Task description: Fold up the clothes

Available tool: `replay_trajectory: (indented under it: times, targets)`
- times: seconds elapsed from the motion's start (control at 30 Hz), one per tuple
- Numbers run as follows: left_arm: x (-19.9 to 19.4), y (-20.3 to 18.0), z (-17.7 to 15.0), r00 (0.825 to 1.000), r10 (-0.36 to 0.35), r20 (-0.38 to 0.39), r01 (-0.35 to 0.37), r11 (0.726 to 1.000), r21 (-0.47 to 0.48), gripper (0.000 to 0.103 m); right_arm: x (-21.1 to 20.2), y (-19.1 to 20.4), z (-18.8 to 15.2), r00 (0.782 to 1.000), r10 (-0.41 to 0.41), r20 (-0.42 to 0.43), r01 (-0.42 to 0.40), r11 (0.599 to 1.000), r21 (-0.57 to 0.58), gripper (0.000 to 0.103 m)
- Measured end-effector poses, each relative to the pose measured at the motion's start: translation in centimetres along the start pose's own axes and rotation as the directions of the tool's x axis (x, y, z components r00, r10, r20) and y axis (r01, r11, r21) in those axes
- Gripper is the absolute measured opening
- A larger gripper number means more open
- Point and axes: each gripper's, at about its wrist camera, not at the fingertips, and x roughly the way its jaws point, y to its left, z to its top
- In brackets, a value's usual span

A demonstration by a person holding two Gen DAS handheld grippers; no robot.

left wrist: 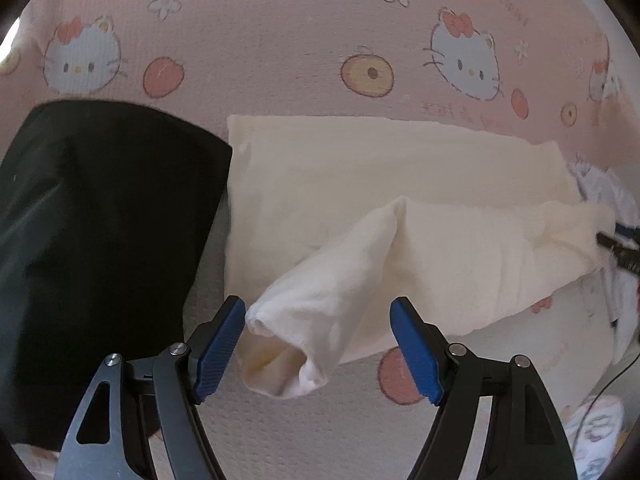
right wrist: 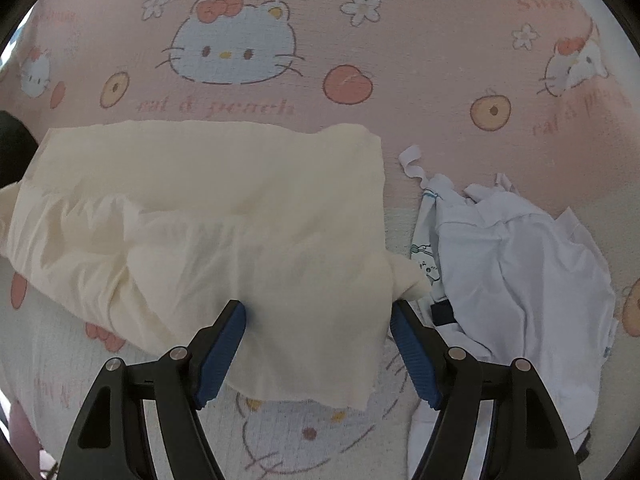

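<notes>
Left wrist view shows me a big pink bedsheet point(left wrist: 280, 40) with cat faces and peaches on it, and all the clothes lie on it. A cream top point(left wrist: 360, 184) lies flat in the middle, partly folded over on itself. A black garment point(left wrist: 100, 220) lies just beside it on one side. A crumpled white garment point(right wrist: 520, 260) lies just beside it on the other side.

I think the cream top is soft, thin and light. It sags and wrinkles, so it will flop when I lift it. It should not slip much on the bumpy blue pads. I would hold it at an edge or a corner, or at the end of a sleeve, not in the middle.

One cream sleeve point(left wrist: 320, 300) sticks out toward my left gripper point(left wrist: 318, 354). Its open cuff point(left wrist: 280, 364) hangs between the fingers. My left fingers point(left wrist: 220, 352) are spread wide and squeeze nothing. The cuff looks very close to one pad, but I cannot tell if it touches.

My right gripper point(right wrist: 318, 354) is spread wide too. A cream flap point(right wrist: 320, 340) of the top lies between its fingers point(right wrist: 416, 360), and they are not pinching it.
</notes>
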Motion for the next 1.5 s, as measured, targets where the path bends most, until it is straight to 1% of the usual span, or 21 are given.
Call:
replay_trajectory:
  times: [0.03,0.07,0.1,0.13,0.2,0.3,0.47,0.57,0.7,0.8,0.9,0.93,0.97,1.03,1.1,1.13,1.17,1.23,1.3,1.37,1.5]
  targets:
    - [0.3,-0.3,0.1,0.999,0.034,0.005,-0.034,0.999,0.020,0.054,0.1,0.0,0.1,1.000,-0.002,0.006,0.002,1.000,0.006,0.066]
    - [0.6,-0.6,0.2,0.997,0.080,0.012,-0.080,0.996,0.042,0.048,0.2,-0.1,0.2,1.000,-0.014,0.005,0.014,1.000,0.015,0.047]
    - [1.0,-0.8,0.4,0.992,0.127,0.014,-0.128,0.990,0.059,0.042,0.5,-0.1,0.3,0.999,-0.035,0.001,0.035,0.999,0.022,0.033]
    - [1.4,-0.7,0.7,0.989,0.151,0.010,-0.151,0.987,0.061,0.039,0.8,-0.3,0.6,0.999,-0.053,-0.005,0.053,0.998,0.031,0.016]
    - [2.1,-0.2,1.2,0.987,0.161,-0.002,-0.161,0.986,0.047,0.039,1.4,-0.6,1.0,0.996,-0.086,-0.019,0.087,0.995,0.050,0.016]
    - [3.5,0.4,2.0,0.984,0.175,-0.031,-0.174,0.984,0.039,0.039,2.9,-0.9,1.7,0.995,-0.087,-0.056,0.091,0.993,0.077,0.016]
    - [5.9,-0.5,2.7,0.969,0.242,-0.040,-0.235,0.963,0.129,0.039,5.6,0.4,2.0,0.985,-0.147,-0.091,0.147,0.989,-0.005,0.016]
    - [6.6,-0.7,2.8,0.966,0.259,-0.024,-0.252,0.954,0.163,0.041,5.8,0.1,2.3,0.983,-0.140,-0.115,0.144,0.989,0.030,0.016]
    - [6.6,-0.5,2.8,0.971,0.241,-0.006,-0.236,0.955,0.178,0.042,6.1,-0.4,2.5,0.980,-0.127,-0.151,0.138,0.988,0.062,0.016]
    - [6.2,-0.5,2.6,0.971,0.240,0.015,-0.238,0.951,0.198,0.042,5.9,0.1,2.4,0.979,-0.152,-0.135,0.160,0.986,0.052,0.017]
    - [5.1,-0.6,2.3,0.976,0.217,0.013,-0.216,0.962,0.165,0.042,5.0,1.1,1.5,0.979,-0.196,-0.060,0.194,0.980,-0.034,0.024]
    - [4.7,-0.7,2.2,0.978,0.208,0.011,-0.207,0.967,0.151,0.042,4.6,1.4,1.1,0.976,-0.216,-0.040,0.213,0.975,-0.066,0.038]
    - [4.2,-0.6,2.1,0.983,0.185,0.011,-0.184,0.974,0.134,0.042,4.1,1.5,0.8,0.971,-0.238,-0.034,0.234,0.969,-0.079,0.056]
    - [2.9,-0.3,2.0,0.994,0.110,0.018,-0.112,0.989,0.097,0.044,3.0,1.7,0.2,0.960,-0.278,-0.022,0.274,0.956,-0.102,0.069]
    - [2.0,-0.3,1.9,0.998,0.055,0.022,-0.056,0.996,0.076,0.046,1.7,1.6,-0.1,0.971,-0.235,-0.031,0.233,0.971,-0.060,0.071]
    - [1.6,-0.4,1.7,0.999,0.046,0.022,-0.047,0.996,0.072,0.048,1.0,1.5,-0.3,0.980,-0.197,-0.037,0.196,0.980,-0.032,0.071]
    - [1.3,-0.6,1.5,0.999,0.045,0.020,-0.046,0.996,0.080,0.048,0.3,1.4,-0.4,0.986,-0.165,-0.036,0.165,0.986,-0.007,0.072]
    - [0.9,-1.3,1.0,0.997,0.067,0.028,-0.070,0.990,0.124,0.048,-0.9,1.9,-0.5,0.988,-0.153,-0.021,0.153,0.988,0.007,0.072]
    - [0.5,-2.5,0.1,0.991,0.119,0.055,-0.128,0.969,0.213,0.048,-1.7,3.3,-0.4,0.989,-0.146,0.003,0.146,0.989,-0.013,0.073]
    - [0.1,-4.1,-1.1,0.983,0.158,0.093,-0.180,0.933,0.313,0.048,-2.3,5.3,-0.3,0.991,-0.134,0.025,0.135,0.988,-0.073,0.075]
    - [0.2,-6.6,-2.9,0.974,0.185,0.133,-0.226,0.853,0.470,0.048,-2.2,9.1,-1.6,0.981,-0.186,0.053,0.193,0.946,-0.261,0.076]
